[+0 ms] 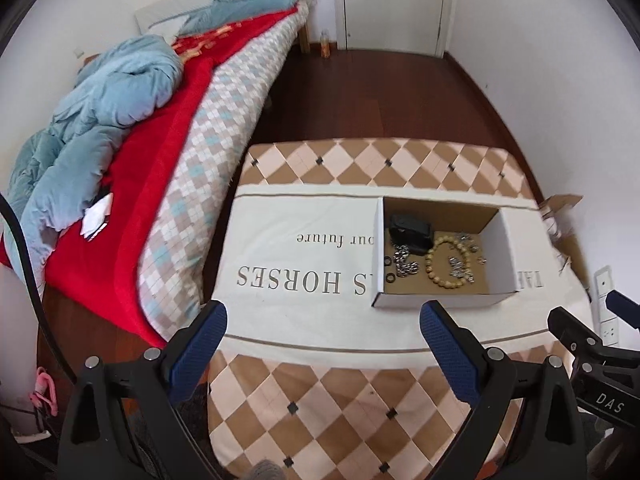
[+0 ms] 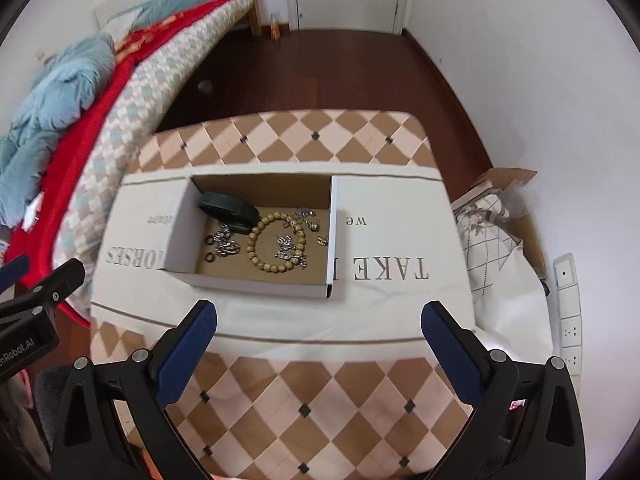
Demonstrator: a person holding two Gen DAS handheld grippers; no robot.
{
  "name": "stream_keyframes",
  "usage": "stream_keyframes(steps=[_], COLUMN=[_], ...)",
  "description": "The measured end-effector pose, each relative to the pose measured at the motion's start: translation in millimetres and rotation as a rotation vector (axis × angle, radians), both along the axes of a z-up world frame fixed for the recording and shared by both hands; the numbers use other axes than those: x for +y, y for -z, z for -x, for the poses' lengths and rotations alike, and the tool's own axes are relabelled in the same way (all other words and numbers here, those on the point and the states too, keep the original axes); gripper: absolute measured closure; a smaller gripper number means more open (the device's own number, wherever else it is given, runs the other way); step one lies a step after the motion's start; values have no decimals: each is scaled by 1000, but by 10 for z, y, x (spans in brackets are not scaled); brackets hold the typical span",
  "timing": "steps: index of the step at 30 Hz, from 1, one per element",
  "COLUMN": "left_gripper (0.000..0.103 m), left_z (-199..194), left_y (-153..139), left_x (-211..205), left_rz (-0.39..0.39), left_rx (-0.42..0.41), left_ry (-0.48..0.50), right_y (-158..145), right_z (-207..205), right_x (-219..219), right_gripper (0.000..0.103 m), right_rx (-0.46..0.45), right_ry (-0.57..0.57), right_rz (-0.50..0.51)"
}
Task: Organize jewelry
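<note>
Nearest, the left hand-held gripper (image 1: 323, 320) and the right hand-held gripper (image 2: 319, 320) both hang spread wide and empty above the tabletop (image 2: 320, 400). At 12 o'clock of the right one sits the cardboard box (image 2: 256, 282), already holding the bead bracelet (image 2: 276, 244), chains, rings and a black case (image 2: 228, 206). Gathering looks done; whether sorting remains is unclear. The small charms blur together.

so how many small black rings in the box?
2. Both lie at the left end of the box: one black ring farther from the camera, the other black ring nearer, beside the silver chain. More could hide under the chain.
</note>
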State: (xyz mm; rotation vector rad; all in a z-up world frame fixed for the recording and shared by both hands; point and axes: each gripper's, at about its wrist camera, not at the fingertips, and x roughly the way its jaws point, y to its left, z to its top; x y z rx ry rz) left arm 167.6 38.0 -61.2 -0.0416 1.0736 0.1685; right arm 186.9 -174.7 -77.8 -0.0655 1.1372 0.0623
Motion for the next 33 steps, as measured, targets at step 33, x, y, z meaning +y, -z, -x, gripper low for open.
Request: stream_keyframes(steps=[33], left_gripper=[4], left_z=[1551], left_y=[-1495], left_x=[-363], left_rz=[88], left_rx=[-239], left_ry=[74], right_y=[-1947], right_z=[1826], right_x=[-319], right_gripper=[0], right_rx=[-350], right_ry=[7], right_rz=[-15])
